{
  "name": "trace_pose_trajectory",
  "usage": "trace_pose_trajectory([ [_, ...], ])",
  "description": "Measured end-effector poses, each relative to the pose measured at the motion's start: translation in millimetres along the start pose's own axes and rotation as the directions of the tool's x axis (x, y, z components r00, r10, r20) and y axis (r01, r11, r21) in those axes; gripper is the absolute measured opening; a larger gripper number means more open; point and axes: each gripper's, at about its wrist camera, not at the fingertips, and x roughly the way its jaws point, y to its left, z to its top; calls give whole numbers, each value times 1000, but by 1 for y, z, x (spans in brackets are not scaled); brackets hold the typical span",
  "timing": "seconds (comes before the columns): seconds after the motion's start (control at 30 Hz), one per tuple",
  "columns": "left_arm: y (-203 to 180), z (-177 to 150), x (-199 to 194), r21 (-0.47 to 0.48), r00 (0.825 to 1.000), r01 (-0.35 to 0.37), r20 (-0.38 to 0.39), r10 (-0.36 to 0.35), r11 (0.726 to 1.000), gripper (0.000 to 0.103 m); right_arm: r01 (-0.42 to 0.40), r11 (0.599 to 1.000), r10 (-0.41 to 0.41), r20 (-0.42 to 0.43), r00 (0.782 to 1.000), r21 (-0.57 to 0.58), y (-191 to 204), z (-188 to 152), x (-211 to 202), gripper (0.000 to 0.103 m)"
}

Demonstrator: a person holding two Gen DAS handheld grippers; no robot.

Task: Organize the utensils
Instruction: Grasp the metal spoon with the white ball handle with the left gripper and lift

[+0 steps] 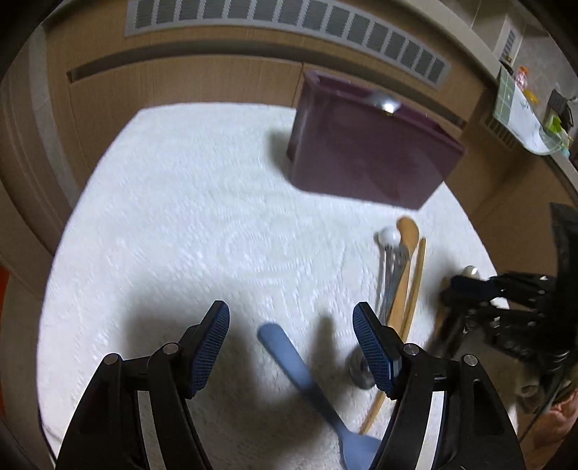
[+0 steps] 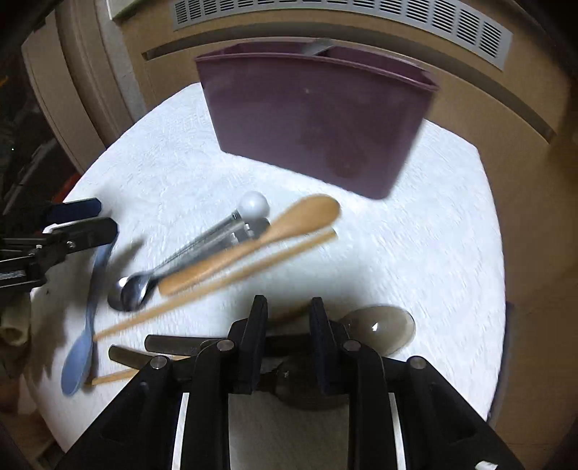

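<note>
A purple utensil holder [image 1: 361, 155] [image 2: 318, 119] stands at the far side of a white cloth, with a metal piece sticking out of its top. My left gripper [image 1: 290, 318] [image 2: 97, 220] is open just above the cloth, and the handle of a blue spoon [image 1: 289, 350] [image 2: 86, 325] lies between its fingers, untouched. My right gripper [image 2: 289, 307] [image 1: 451, 289] hangs low with its jaws narrowly apart over the dark handle of a grey translucent spoon [image 2: 379, 329]; that handle runs crosswise under the fingers and no pad presses on it.
Between the grippers lie a wooden spoon [image 2: 274, 231] [image 1: 408, 235], wooden chopsticks [image 2: 224, 278], a metal spoon [image 2: 126, 293] and a white ball-tipped utensil [image 2: 253, 206]. More dark handles [image 2: 126, 356] lie at the near left. A wood-panelled wall with a vent [image 2: 361, 21] stands behind.
</note>
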Motion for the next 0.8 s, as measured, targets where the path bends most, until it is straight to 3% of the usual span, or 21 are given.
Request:
trace_pose_trajectory([
  [0.13,-7,-2,4,7,1000,23,-15,-23,1000,71,20,999,-21,32,999,29,-7,10,-11,23],
  [0.23,-26,10,5,78,996,88,-7,-87,993,71,38,998,-40,55,998,45,-10,18,-15,23],
  [0.33,-44,28,12,138,988,157,-29,-155,978,60,64,997,-68,77,995,52,-10,18,-18,23],
  [0.4,-56,44,23,190,985,168,-56,-160,967,44,64,996,-69,86,994,61,-13,13,-22,23],
  [0.47,-64,58,35,212,981,187,-85,-172,959,38,72,995,-79,93,993,72,-18,5,-25,23],
  [0.6,-82,80,61,239,981,167,-138,-137,956,38,79,992,-90,105,990,102,-29,-8,-30,23],
  [0.8,-87,80,83,209,977,152,-177,-116,966,31,72,991,-85,119,989,113,-33,-10,-27,23],
])
